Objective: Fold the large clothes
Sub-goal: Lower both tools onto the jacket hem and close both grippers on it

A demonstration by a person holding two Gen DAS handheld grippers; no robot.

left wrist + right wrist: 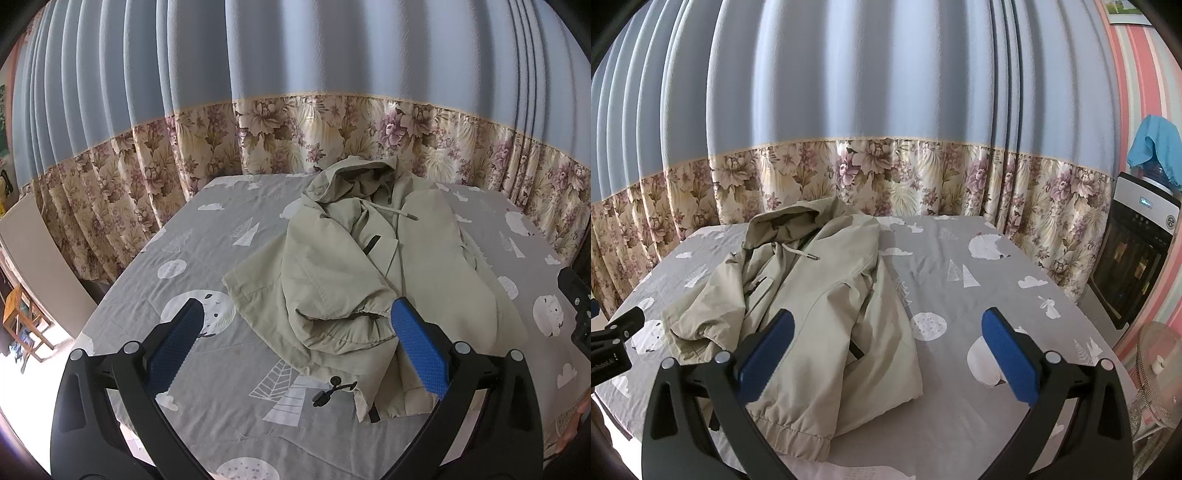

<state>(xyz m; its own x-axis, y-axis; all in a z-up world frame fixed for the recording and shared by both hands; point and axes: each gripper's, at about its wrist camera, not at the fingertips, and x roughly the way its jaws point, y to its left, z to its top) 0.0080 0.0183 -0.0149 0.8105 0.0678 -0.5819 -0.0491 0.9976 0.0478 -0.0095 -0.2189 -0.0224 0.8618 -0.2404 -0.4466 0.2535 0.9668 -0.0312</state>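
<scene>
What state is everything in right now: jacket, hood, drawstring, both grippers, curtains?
Jacket: crumpled on the bed, sleeves folded in, not yet neatly folded.
Hood: bunched up, opening showing.
Hood drawstring: loose across the chest.
Left gripper: open, empty.
Right gripper: open, empty.
Curtains: drawn closed.
</scene>
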